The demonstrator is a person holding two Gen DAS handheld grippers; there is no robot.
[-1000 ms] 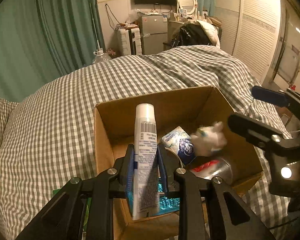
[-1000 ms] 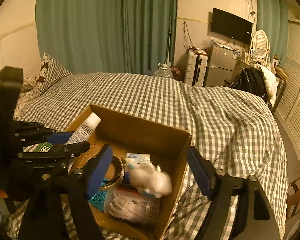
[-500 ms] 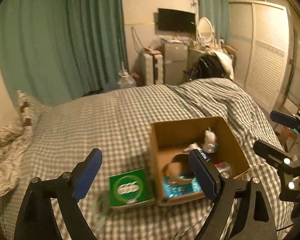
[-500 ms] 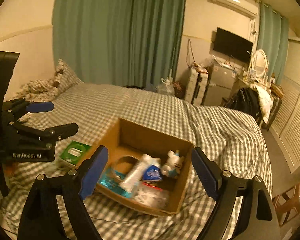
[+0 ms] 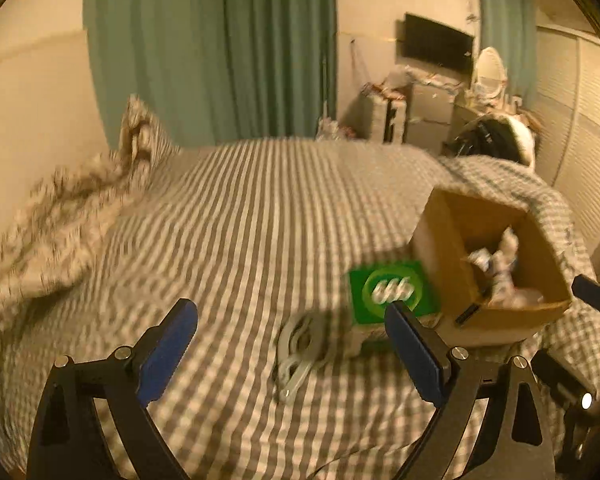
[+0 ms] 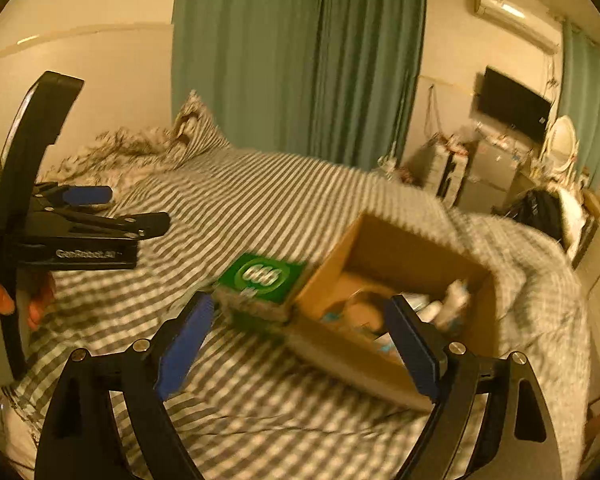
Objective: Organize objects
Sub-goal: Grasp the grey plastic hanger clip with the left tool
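Note:
A brown cardboard box [image 5: 440, 224] holding several small items, among them a white plush toy [image 5: 506, 248], sits on the checked bed; it also shows in the right wrist view [image 6: 380, 240]. A green box [image 5: 392, 290] stands against its left side, also seen in the right wrist view [image 6: 262, 276]. A coiled white cable [image 5: 302, 338] lies left of the green box. My left gripper [image 5: 292, 340] is open and empty, held above the cable. My right gripper [image 6: 300, 336] is open and empty in front of both boxes.
The checked duvet [image 5: 240, 220] covers the bed, with a pillow [image 5: 140, 132] and rumpled bedding at the far left. Green curtains [image 5: 220, 48], a TV [image 5: 438, 46] and cabinets stand behind. The left gripper also shows in the right wrist view [image 6: 112, 216].
My left gripper let go of the white tube into the box, opened, pulled back and swung left. My right gripper also pulled back from the box. Both views are blurred with motion.

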